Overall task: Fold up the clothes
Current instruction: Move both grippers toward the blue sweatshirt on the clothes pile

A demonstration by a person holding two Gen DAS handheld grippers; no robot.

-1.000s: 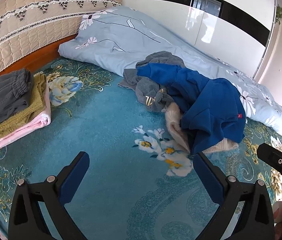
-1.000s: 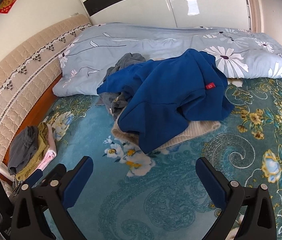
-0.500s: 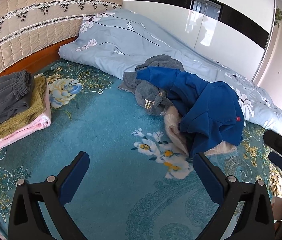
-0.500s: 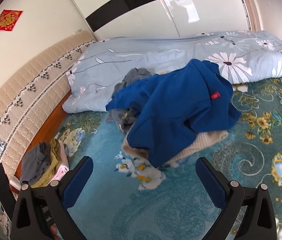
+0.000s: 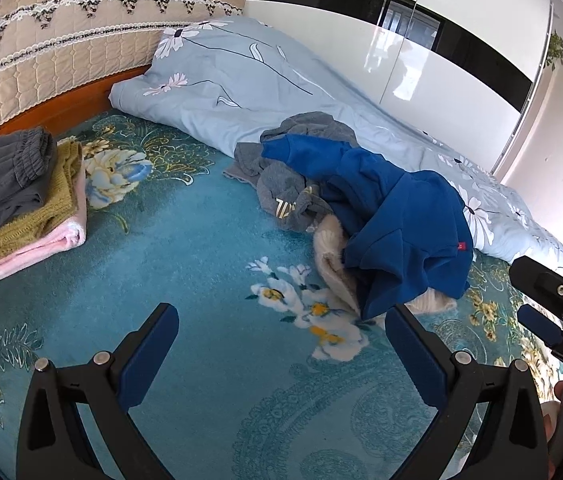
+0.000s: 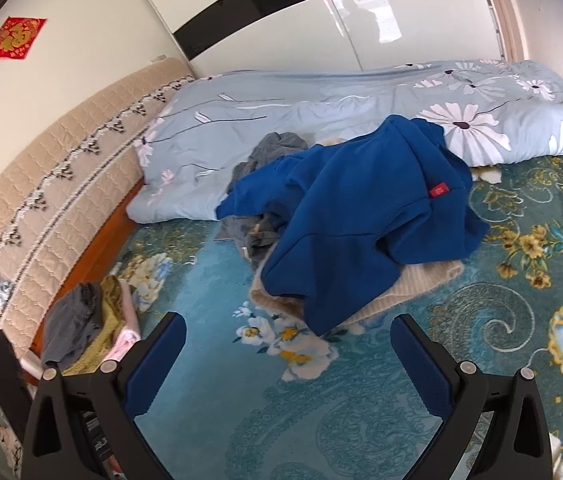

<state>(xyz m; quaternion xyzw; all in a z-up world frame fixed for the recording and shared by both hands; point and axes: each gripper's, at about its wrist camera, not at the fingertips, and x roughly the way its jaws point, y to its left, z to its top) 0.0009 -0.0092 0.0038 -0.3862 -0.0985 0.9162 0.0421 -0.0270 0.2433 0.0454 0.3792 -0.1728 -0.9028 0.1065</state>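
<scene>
Progress looks partial, as we judge it: a folded stack [image 5: 17, 200] of three pieces, grey on olive on pink, sits near the headboard [image 5: 61, 40], well apart from the unfolded heap. That heap lies mid-bed against the quilt [image 5: 241, 80], with a blue top [image 6: 361, 216] draped over a cream knit [image 6: 393, 292] and a grey garment [image 5: 281, 188]. We hold both tools over the teal bedspread [image 5: 201, 280] short of the heap. Our left gripper [image 5: 281, 344] is spread wide with nothing between its pads, and our right gripper [image 6: 287, 354] likewise gapes empty. At least three garments remain, and the blue top, lying uppermost, seems the natural next pick.
</scene>
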